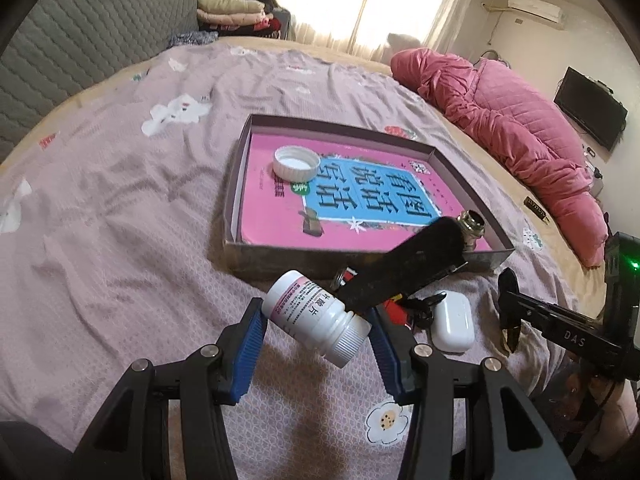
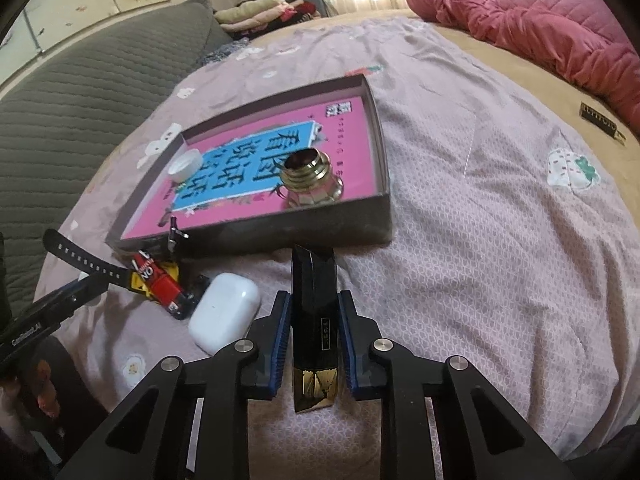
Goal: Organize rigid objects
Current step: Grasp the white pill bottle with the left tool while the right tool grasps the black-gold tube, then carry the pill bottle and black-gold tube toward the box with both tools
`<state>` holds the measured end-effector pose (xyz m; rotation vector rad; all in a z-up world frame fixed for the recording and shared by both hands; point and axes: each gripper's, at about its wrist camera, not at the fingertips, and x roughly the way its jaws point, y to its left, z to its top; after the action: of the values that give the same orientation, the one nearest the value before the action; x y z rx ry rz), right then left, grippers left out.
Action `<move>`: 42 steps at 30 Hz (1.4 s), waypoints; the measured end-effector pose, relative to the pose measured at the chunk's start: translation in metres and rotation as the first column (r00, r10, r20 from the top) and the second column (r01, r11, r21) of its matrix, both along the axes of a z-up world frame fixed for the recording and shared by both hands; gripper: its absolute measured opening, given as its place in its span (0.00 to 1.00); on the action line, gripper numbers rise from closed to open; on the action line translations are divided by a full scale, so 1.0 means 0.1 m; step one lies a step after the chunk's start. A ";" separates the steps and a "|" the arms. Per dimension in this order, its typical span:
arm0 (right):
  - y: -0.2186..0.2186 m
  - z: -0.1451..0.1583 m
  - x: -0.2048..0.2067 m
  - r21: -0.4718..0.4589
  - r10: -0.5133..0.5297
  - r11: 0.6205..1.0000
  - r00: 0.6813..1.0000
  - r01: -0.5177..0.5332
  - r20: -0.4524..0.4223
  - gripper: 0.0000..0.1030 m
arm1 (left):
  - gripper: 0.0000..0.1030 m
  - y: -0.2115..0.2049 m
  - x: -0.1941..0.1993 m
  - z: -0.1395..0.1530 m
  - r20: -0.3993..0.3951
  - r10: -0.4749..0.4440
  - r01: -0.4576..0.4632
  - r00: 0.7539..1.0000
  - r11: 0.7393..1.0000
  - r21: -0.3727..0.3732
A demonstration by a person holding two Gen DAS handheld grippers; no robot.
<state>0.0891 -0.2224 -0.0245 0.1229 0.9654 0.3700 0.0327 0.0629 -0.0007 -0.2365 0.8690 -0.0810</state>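
My left gripper (image 1: 318, 326) is shut on a white pill bottle (image 1: 316, 316), held crosswise between the blue pads just above the bedspread. A black watch strap (image 1: 400, 264) lies across the bottle's far side. My right gripper (image 2: 314, 300) is shut on a black bar with a gold end (image 2: 314, 320), near the front wall of a shallow dark box (image 2: 280, 236). The box holds a pink book (image 1: 360, 196), a white cap (image 1: 296, 161) and a brass fitting (image 2: 310, 180). From the left wrist view the right gripper (image 1: 510, 308) shows at the right.
A white earbud case (image 2: 224, 316), a red and yellow item (image 2: 156, 280) and a small black clip (image 2: 174, 236) lie between the grippers, before the box. A pink quilt (image 1: 520, 140) lies at the bed's right side, with a small dark and gold bar (image 2: 600, 118) near it.
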 end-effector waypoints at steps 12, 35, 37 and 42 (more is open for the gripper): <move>0.09 0.14 -0.04 0.010 0.035 0.999 0.997 -0.036 0.069 0.22 | 0.49 0.05 -0.09 0.15 0.054 0.004 -0.004 0.999 1.000 -0.011; 0.14 0.41 -0.01 0.036 0.052 0.998 0.983 -0.060 0.176 0.22 | 0.49 0.20 -0.20 0.50 0.209 0.051 -0.053 0.977 0.999 0.002; 0.13 0.43 0.00 0.038 0.048 0.998 0.981 -0.057 0.187 0.22 | 0.49 0.20 -0.21 0.52 0.217 0.051 -0.052 0.975 0.999 0.000; 0.10 0.46 0.01 0.041 0.038 0.998 0.978 -0.047 0.203 0.22 | 0.49 0.23 -0.24 0.57 0.245 0.069 -0.072 0.967 0.997 0.005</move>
<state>0.0900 -0.2123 0.0220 0.1035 0.7595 0.4357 0.0090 0.0863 0.0562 -0.2388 0.6146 -0.0367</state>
